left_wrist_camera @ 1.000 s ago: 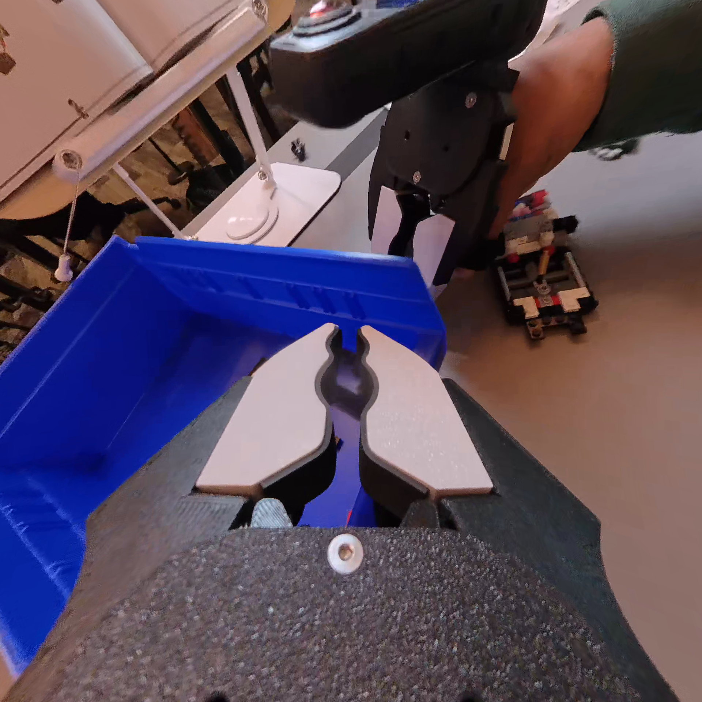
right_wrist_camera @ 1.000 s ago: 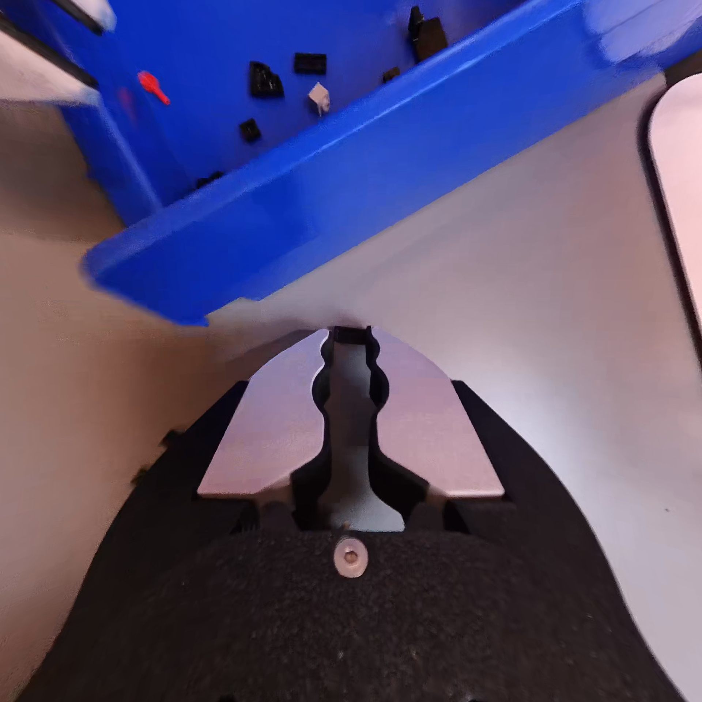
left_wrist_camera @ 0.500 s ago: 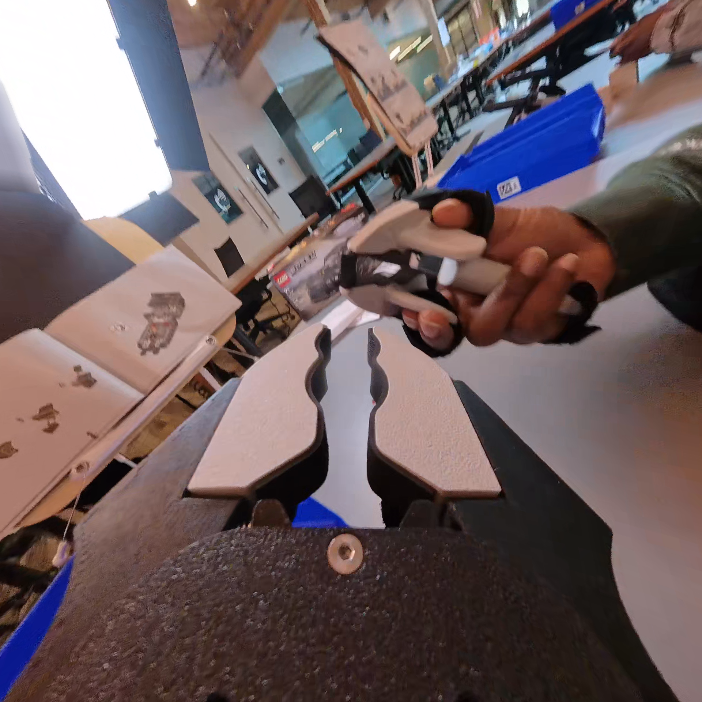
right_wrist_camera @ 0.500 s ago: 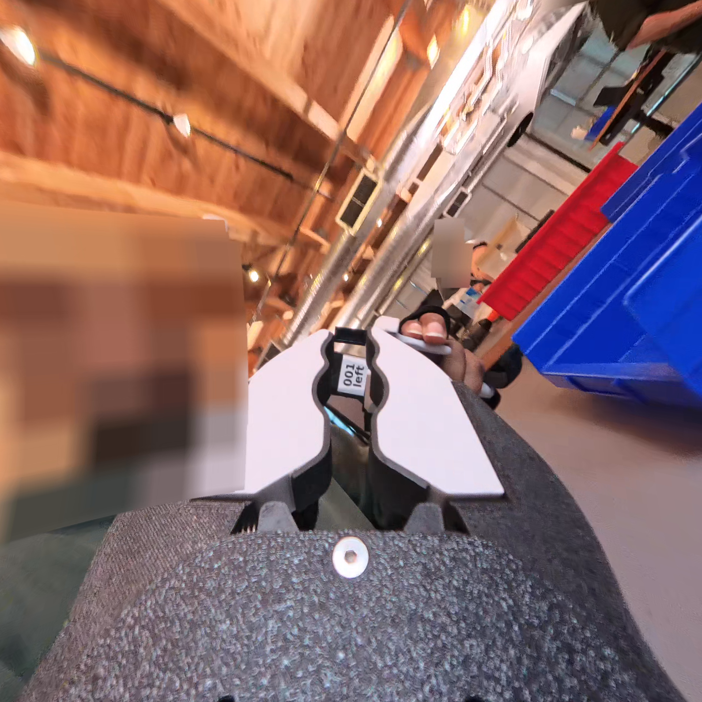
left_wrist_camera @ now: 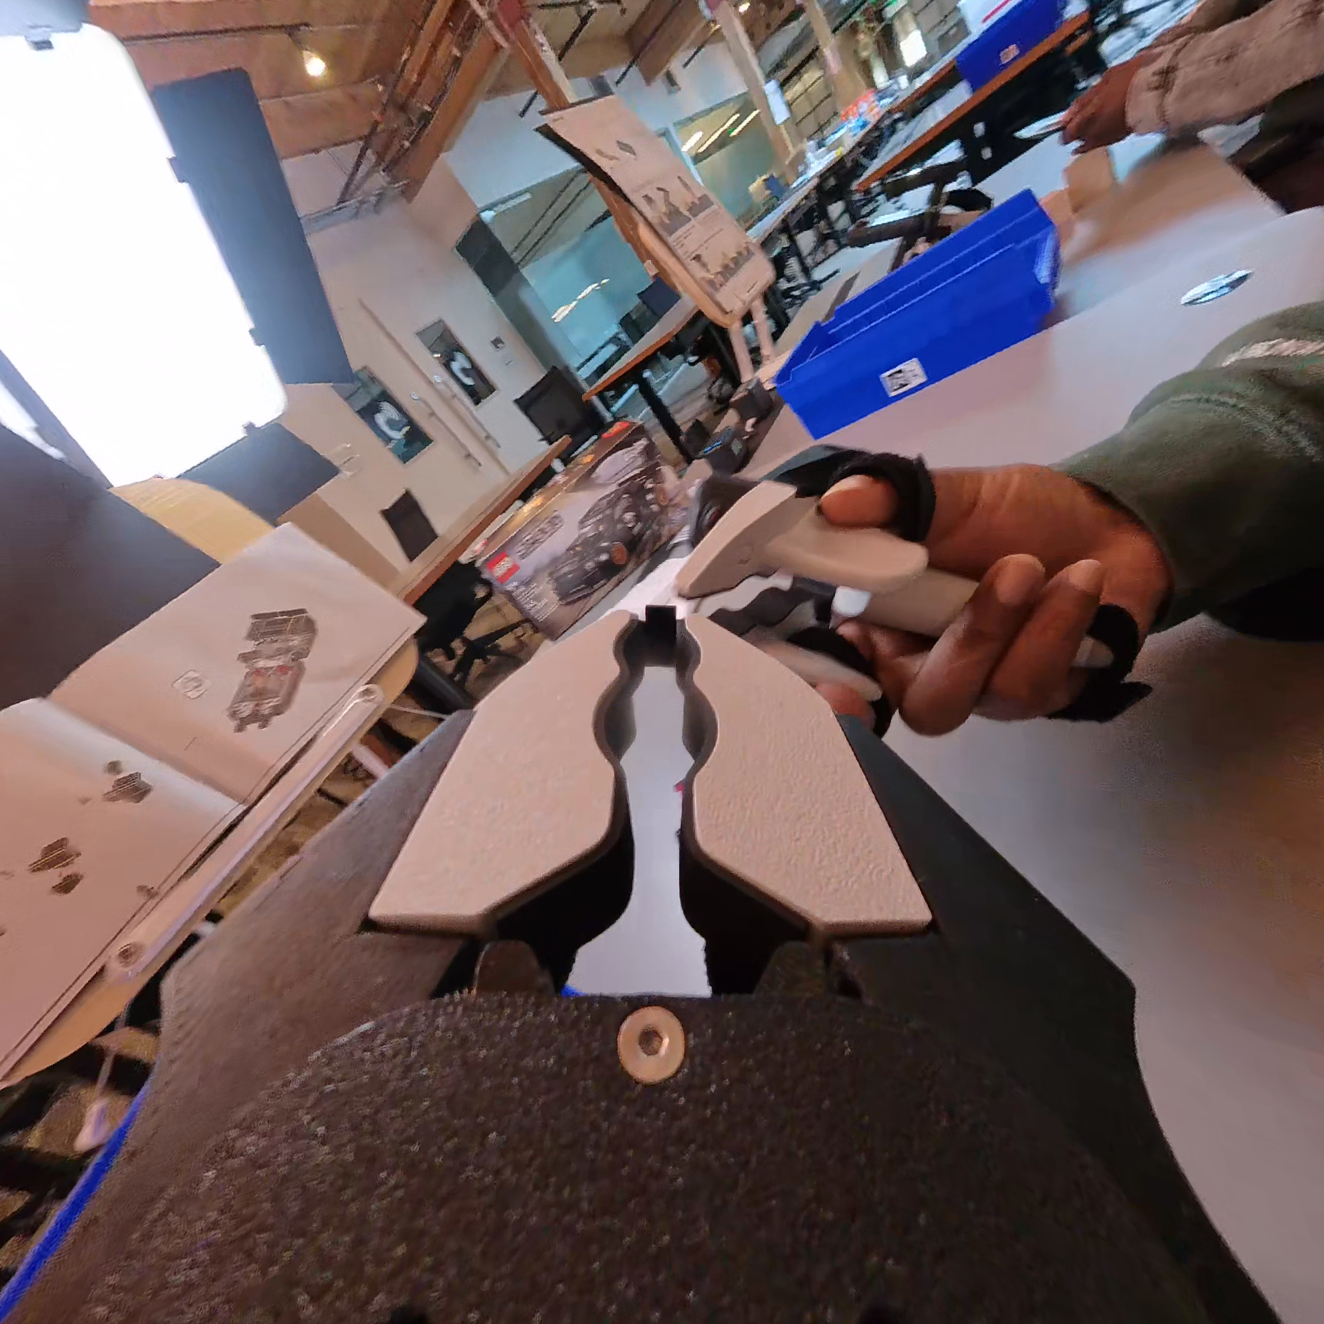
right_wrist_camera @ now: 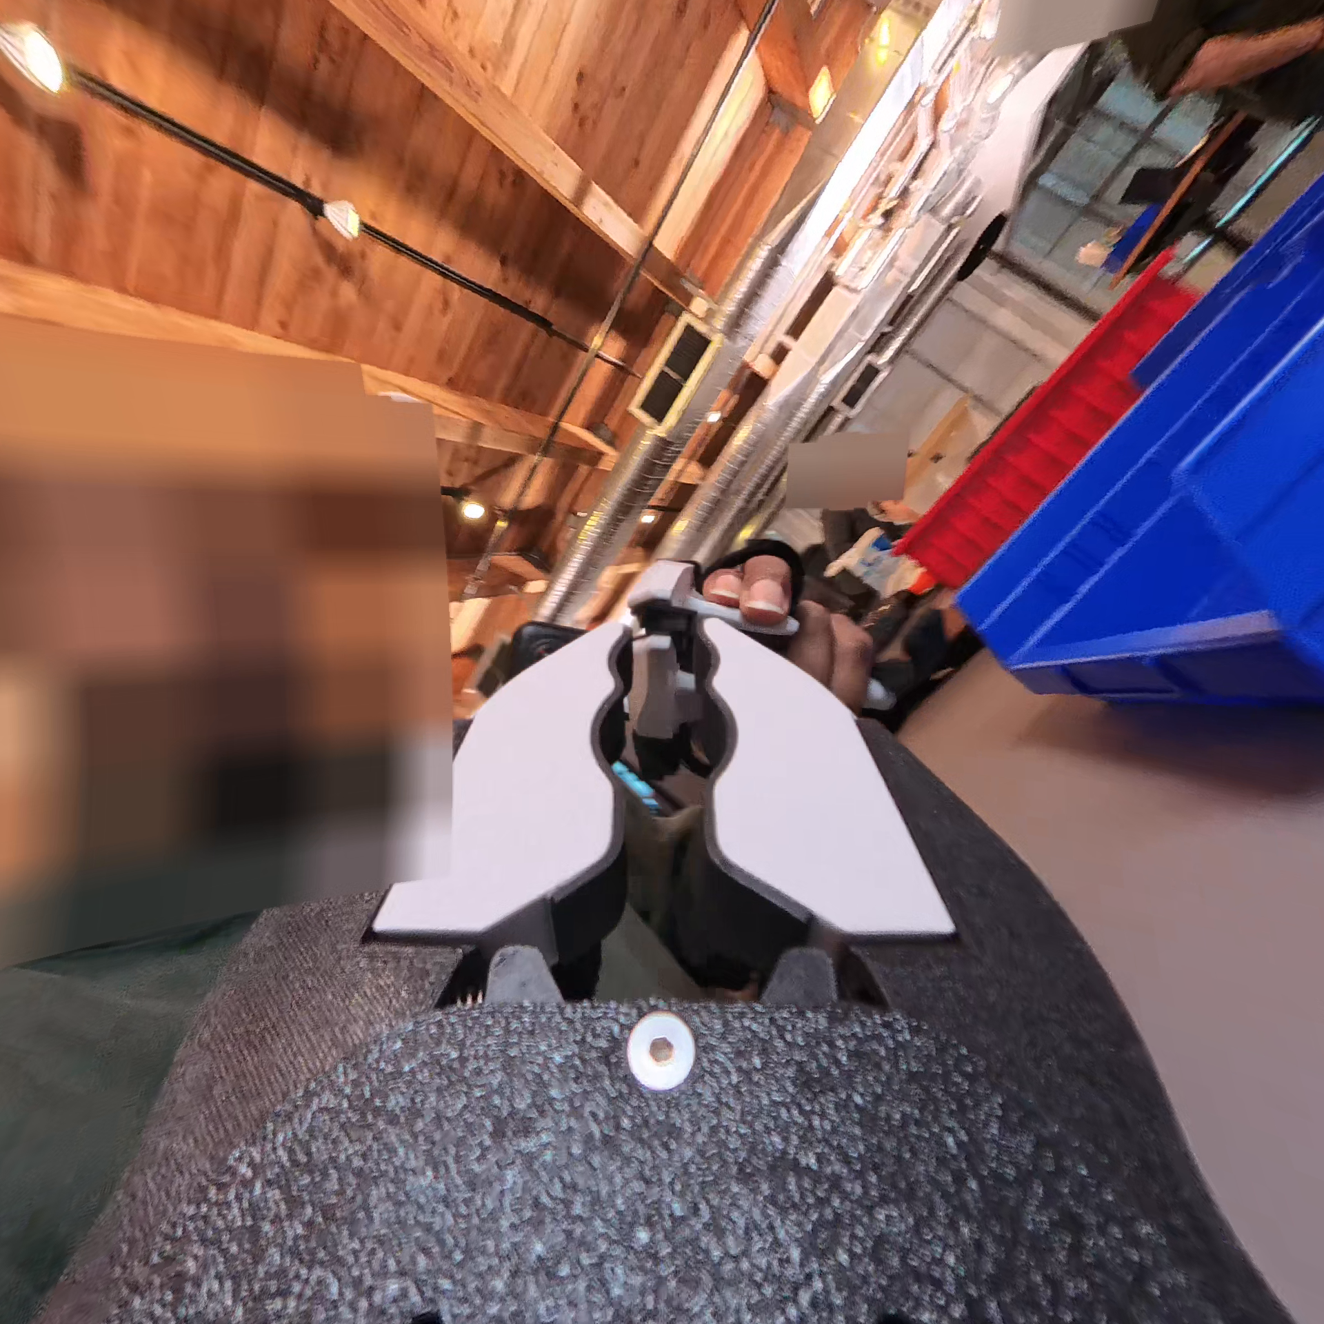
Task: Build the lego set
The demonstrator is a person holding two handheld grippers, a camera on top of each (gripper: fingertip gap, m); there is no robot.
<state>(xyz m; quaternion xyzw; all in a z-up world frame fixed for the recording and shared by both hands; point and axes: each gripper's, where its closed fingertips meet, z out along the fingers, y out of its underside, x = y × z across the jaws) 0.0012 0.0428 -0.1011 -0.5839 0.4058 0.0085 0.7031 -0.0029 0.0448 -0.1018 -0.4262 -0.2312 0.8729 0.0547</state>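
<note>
1. Since half a second ago, we are seeing the left hand-held gripper [left_wrist_camera: 658,625] narrow its gap: a small black piece [left_wrist_camera: 660,617] is now sitting pinched between its tips, where before only the grey surface [left_wrist_camera: 1118,824] showed between them.
2. We are holding that left hand-held gripper tilted up and low over the surface, pointing across the room, its fingers nearly together and clamped on the black piece.
3. Just beyond its tips, the right hand [left_wrist_camera: 1017,609] is wrapping around the grey handle of the other tool, a dark green sleeve [left_wrist_camera: 1232,473] running off to the right edge.
4. We are pointing the right hand-held gripper [right_wrist_camera: 666,630] upward toward the wooden ceiling [right_wrist_camera: 372,186], fingers standing a little apart at the tips with nothing of their own between them.
5. Straight ahead of it, the left hand [right_wrist_camera: 802,630] and its tool are filling the gap between the fingers, so we cannot see what lies behind.
6. Around us, an open instruction booklet [left_wrist_camera: 179,731] is resting on a stand at the left, a printed box [left_wrist_camera: 580,544] is lying farther back, and a blue bin [left_wrist_camera: 924,329] is sitting on the surface well beyond the right hand.
7. In the right wrist view, a blue bin [right_wrist_camera: 1182,516] is rising close on the right with a red bin [right_wrist_camera: 1039,444] behind it.
</note>
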